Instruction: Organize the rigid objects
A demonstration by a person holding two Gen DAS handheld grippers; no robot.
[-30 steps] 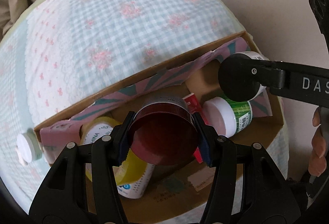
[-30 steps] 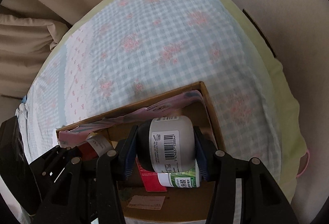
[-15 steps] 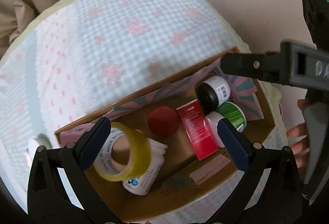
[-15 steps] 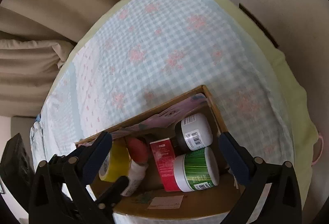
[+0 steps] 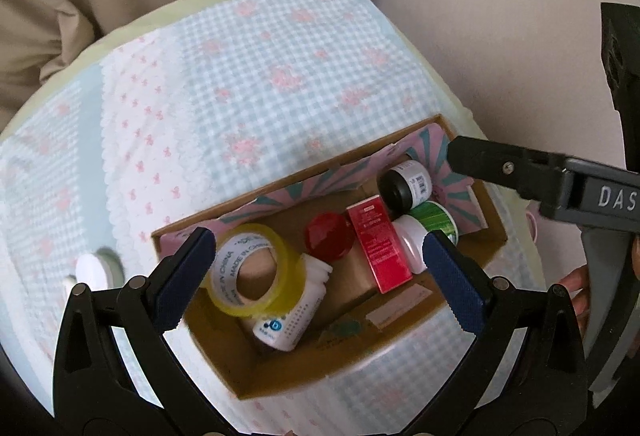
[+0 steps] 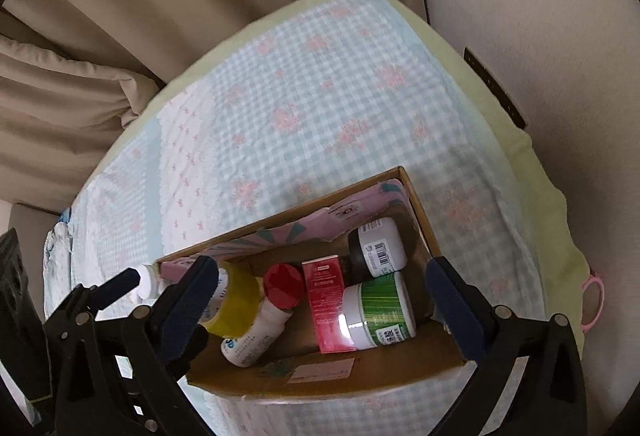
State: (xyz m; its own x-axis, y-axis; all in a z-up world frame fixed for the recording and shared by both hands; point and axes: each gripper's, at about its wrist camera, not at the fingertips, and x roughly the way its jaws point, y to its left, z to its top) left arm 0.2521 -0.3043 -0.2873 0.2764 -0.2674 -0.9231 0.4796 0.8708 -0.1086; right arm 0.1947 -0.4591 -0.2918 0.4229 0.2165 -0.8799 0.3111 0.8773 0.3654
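The left tool is held spread wide above the cardboard box, with nothing between its blue pads. The right tool is likewise held released and empty over the same box, whose far wall is lined with a pink and teal flap. The box is set on a blue gingham cloth with pink flowers.

Inside the box, a roll of yellow tape is propped on a white bottle lying on its side at the left end. A red-capped bottle is seen beside it, then a red carton laid flat. At the right end a green-labelled white jar lies on its side, and a black-capped white jar lies just behind it, touching it. A small white cap rests on the cloth outside the box's left end.
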